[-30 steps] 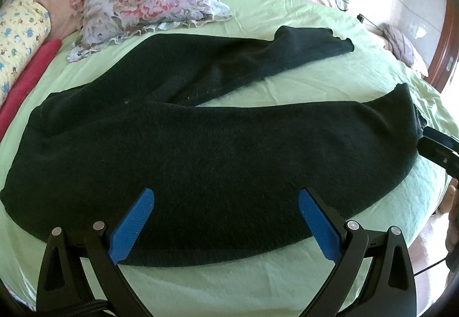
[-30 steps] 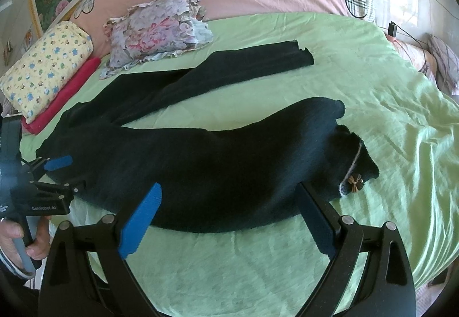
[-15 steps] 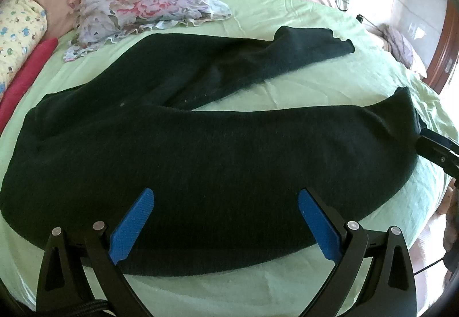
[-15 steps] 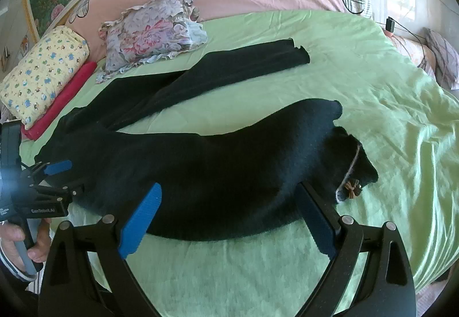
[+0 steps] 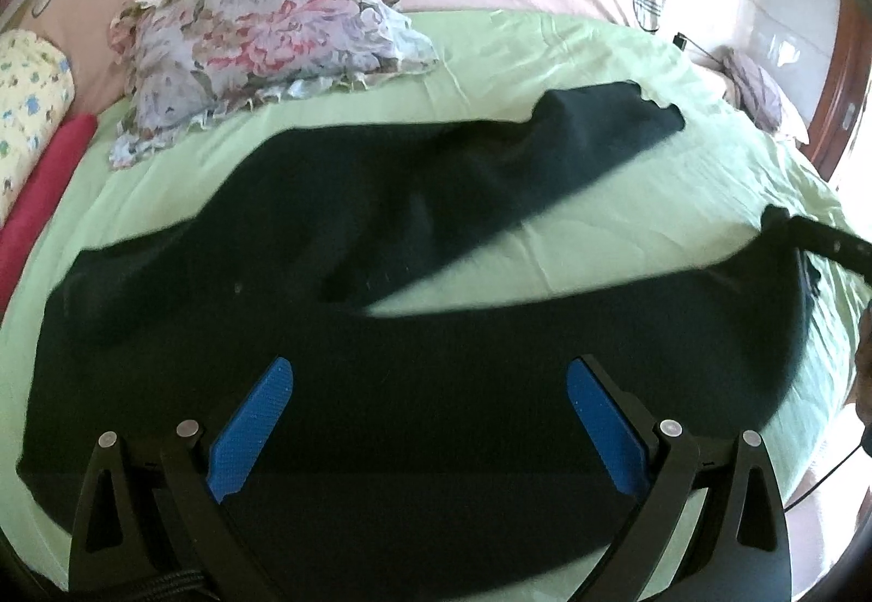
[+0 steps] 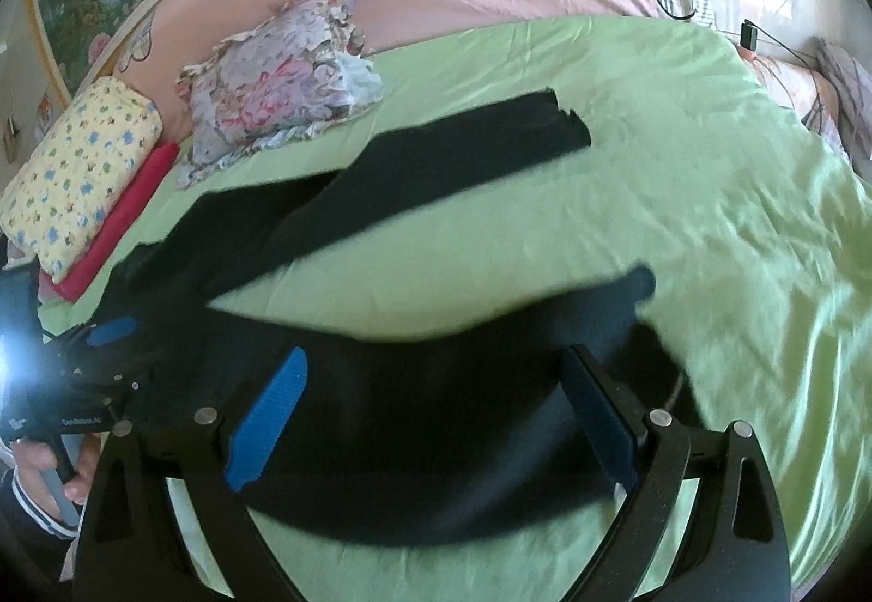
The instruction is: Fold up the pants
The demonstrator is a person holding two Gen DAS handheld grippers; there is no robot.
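Two pillows lie beyond black pants on green sheet.

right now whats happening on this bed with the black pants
A person holds a gripper in each hand over black pants spread on a green bedsheet. Both grippers, the left and the right, are open and low over the near leg, fingers apart, gripping nothing. The two legs lie splayed apart, not yet folded. A floral pillow sits beyond the far leg.
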